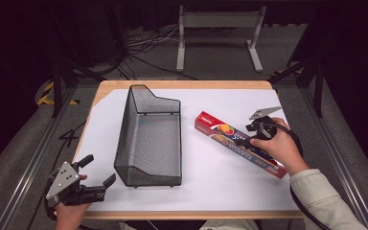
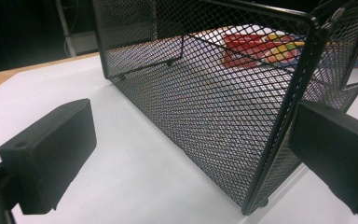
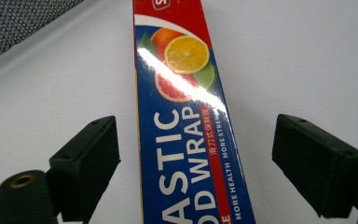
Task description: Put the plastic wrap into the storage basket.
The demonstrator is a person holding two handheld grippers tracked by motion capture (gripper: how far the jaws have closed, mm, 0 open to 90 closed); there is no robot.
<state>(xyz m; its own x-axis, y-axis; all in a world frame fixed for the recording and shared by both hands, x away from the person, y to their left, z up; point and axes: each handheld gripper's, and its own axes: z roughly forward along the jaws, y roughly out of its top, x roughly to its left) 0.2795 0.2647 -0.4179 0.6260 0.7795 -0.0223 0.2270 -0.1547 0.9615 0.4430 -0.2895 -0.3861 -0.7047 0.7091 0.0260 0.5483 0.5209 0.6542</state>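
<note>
A long red and blue plastic wrap box (image 1: 219, 130) printed with citrus fruit lies diagonally on the white sheet, right of centre. My right gripper (image 1: 246, 139) hovers over the box's middle. In the right gripper view the box (image 3: 182, 93) runs up between the two jaws of the right gripper (image 3: 196, 168), which stand wide on either side with bare sheet showing between each pad and the box. A black wire-mesh basket (image 1: 146, 179) stands left of centre. My left gripper (image 1: 98, 171) rests open at the near left, pointing at the basket's near corner (image 2: 279, 121); nothing lies between the jaws of this left gripper (image 2: 191, 154).
A white sheet (image 1: 220, 191) covers the wooden table (image 1: 182, 85). A grey metal stand (image 1: 218, 21) and loose cables lie on the floor beyond the far edge. Aluminium rails run along both sides of the table.
</note>
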